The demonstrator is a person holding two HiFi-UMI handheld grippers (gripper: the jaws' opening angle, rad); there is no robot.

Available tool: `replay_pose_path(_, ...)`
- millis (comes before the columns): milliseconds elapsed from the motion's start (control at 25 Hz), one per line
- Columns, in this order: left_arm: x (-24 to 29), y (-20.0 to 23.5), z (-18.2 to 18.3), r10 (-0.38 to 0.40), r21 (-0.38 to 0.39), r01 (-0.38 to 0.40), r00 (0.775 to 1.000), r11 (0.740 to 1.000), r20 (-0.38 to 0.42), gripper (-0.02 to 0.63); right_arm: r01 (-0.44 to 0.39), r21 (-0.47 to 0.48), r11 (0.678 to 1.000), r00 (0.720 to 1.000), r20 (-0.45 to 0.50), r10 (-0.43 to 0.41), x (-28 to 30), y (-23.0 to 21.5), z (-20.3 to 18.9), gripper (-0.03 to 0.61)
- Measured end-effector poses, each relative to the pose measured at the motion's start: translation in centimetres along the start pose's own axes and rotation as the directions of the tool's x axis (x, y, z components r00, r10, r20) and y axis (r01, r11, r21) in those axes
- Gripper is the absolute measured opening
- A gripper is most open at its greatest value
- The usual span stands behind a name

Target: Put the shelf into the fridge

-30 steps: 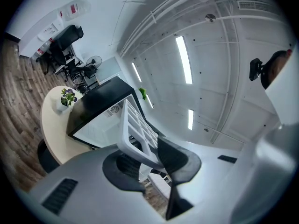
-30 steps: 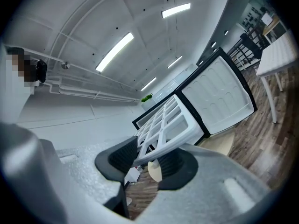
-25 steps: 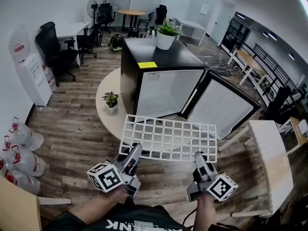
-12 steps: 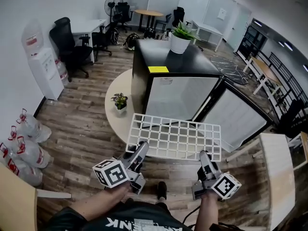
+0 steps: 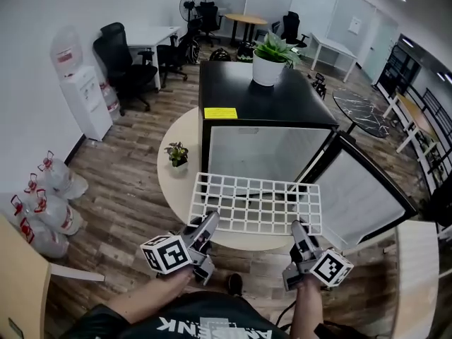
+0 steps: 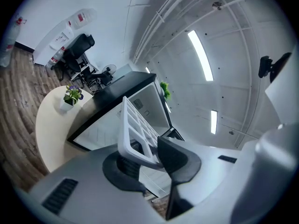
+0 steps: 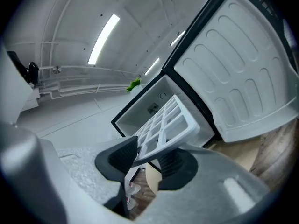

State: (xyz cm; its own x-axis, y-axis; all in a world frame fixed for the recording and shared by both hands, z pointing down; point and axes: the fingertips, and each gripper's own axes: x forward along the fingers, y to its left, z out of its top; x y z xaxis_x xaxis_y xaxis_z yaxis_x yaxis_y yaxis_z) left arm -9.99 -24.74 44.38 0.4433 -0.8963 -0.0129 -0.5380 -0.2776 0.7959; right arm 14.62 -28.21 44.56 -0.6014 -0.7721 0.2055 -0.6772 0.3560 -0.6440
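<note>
Left tool point(image 5: 208, 224): held low, pointing forward; jaws clamped on the near edge of the shelf point(image 5: 258, 203), towards its left corner. Left forearm point(image 5: 138, 304): bare, angled in from lower left. Right tool point(image 5: 297, 228): about level with the left, jaws clamped on the same edge, right end. Right forearm point(image 5: 305, 316): bare, reaching nearly straight ahead.
</note>
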Motion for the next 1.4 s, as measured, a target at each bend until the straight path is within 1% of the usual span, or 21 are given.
replay_pose_path(240, 3.7, 1.4, -1.1, 0.083, -0.004, -0.083, 0.996, 0.997, 0.022, 0.095, -0.059, 0.021, 0.998, 0.995, -0.074, 0.060, 4.1, -4.2, 1.7, 0.130)
replay_pose_path(360, 6.1, 1.7, -2.2, 0.129, -0.006, -0.129, 0.991, 0.992, 0.026, 0.095, -0.061, 0.020, 0.998, 0.992, -0.108, 0.063, 5.3, -6.9, 3.0, 0.130)
replay_pose_path(520, 9.2, 1.7, -3.4, 0.163, -0.007, -0.163, 0.986, 0.987, 0.025, 0.095, -0.067, 0.031, 0.997, 0.988, -0.140, 0.071, 6.4, -10.1, 4.7, 0.129)
replay_pose_path(600, 9.5, 2.4, -3.2, 0.176, -0.017, -0.176, 0.984, 0.984, 0.022, 0.095, -0.067, 0.024, 0.997, 0.985, -0.156, 0.070, 7.2, -10.3, 4.6, 0.129)
replay_pose_path(760, 8.8, 4.8, -2.5, 0.198, -0.030, -0.197, 0.980, 0.980, 0.023, 0.095, -0.077, 0.031, 0.997, 0.978, -0.192, 0.081, 9.3, -9.7, 3.0, 0.129)
replay_pose_path(880, 8.8, 6.0, -3.5, 0.217, -0.029, -0.216, 0.976, 0.976, 0.022, 0.095, -0.091, 0.033, 0.995, 0.972, -0.213, 0.096, 9.9, -10.7, 2.0, 0.129)
replay_pose_path(960, 9.3, 6.3, -3.6, 0.222, -0.047, -0.220, 0.975, 0.974, 0.025, 0.095, -0.100, 0.038, 0.994, 0.970, -0.219, 0.106, 10.6, -11.0, 2.1, 0.127)
replay_pose_path(1120, 9.7, 7.6, -1.4, 0.228, -0.069, -0.225, 0.973, 0.972, 0.034, 0.095, -0.117, 0.046, 0.992, 0.966, -0.228, 0.124, 13.3, -9.4, 2.4, 0.127)
replay_pose_path(1280, 10.9, 7.4, -2.4, 0.235, -0.097, -0.230, 0.971, 0.968, 0.039, 0.095, -0.132, 0.039, 0.990, 0.964, -0.228, 0.138, 13.3, -10.7, 3.1, 0.127)
replay_pose_path(1400, 11.1, 7.6, -2.8, 0.241, -0.090, -0.235, 0.969, 0.968, 0.055, 0.095, -0.145, 0.055, 0.988, 0.962, -0.225, 0.154, 13.5, -11.2, 2.9, 0.127)
